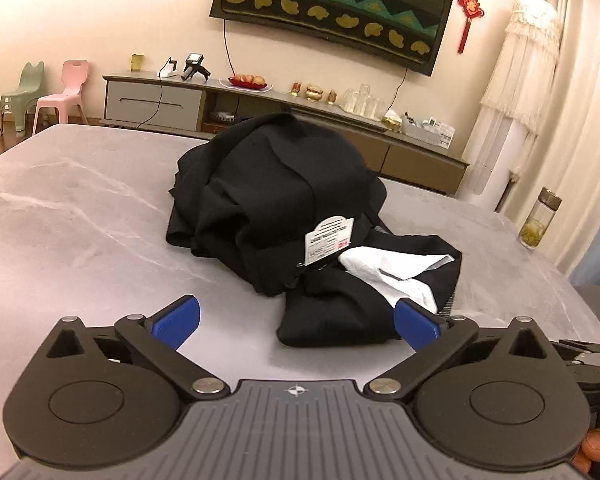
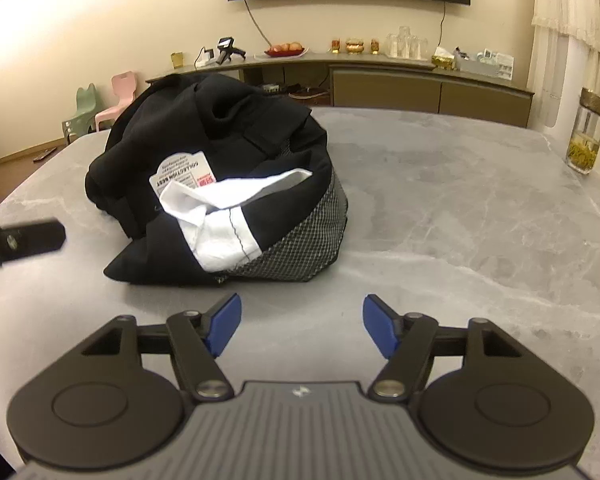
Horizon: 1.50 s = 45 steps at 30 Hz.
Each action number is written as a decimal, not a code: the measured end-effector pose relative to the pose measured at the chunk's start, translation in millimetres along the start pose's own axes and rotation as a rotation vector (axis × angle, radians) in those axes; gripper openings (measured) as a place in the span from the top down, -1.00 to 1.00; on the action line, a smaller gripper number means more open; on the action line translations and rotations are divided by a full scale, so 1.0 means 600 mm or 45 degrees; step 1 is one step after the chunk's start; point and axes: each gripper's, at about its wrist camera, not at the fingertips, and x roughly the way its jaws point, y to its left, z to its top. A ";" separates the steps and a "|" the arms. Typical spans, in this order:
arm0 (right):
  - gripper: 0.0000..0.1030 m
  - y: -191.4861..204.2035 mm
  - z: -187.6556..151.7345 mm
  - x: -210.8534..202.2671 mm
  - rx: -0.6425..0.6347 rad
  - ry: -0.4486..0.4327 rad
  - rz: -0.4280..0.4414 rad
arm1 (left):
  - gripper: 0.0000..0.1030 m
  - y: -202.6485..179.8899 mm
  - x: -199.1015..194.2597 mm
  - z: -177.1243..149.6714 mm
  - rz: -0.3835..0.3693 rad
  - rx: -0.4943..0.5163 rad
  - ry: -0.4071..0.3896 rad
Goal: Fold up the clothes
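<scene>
Left gripper [image 1: 296, 326]: tilted down toward the table, blue pads spread wide, nothing pinched. The right-hand pad sits just in front of the near hem of the garment; from this view I cannot tell whether it touches.
Right gripper [image 2: 302, 330]: tilted down more steeply, pads spread, only bare tabletop between them. It hovers just short of the garment's near edge, apart from it.
Hand: a fingertip [image 1: 598, 450] shows at the lower right corner of the left wrist view, behind the gripper body.
Garment [image 1: 276, 196]: a black piece of clothing, crumpled in a heap around the middle of the table, unfolded. A white lining [image 2: 216, 220] and a checked grey inner fabric [image 2: 300, 240] are turned outward on the near side; a paper tag [image 1: 328, 240] lies on top.
Table [image 1: 80, 216]: grey marble-look top.
Glass bottle [image 1: 538, 220]: stands upright near the table's far right edge, well apart from the garment.
</scene>
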 end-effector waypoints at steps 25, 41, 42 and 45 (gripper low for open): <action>0.94 -0.121 0.179 0.007 -0.024 -0.208 0.217 | 0.89 0.274 0.066 0.259 0.156 -0.385 -0.177; -0.37 -0.065 0.144 0.133 -0.105 -0.020 0.276 | -0.74 0.158 0.072 0.192 0.087 -0.112 -0.075; -0.37 -0.054 0.157 0.145 -0.125 -0.034 0.290 | -0.74 0.148 0.082 0.186 0.060 -0.103 -0.040; -0.55 -0.015 0.198 0.175 -0.205 -0.004 0.356 | -0.74 0.143 0.107 0.168 -0.008 -0.118 0.054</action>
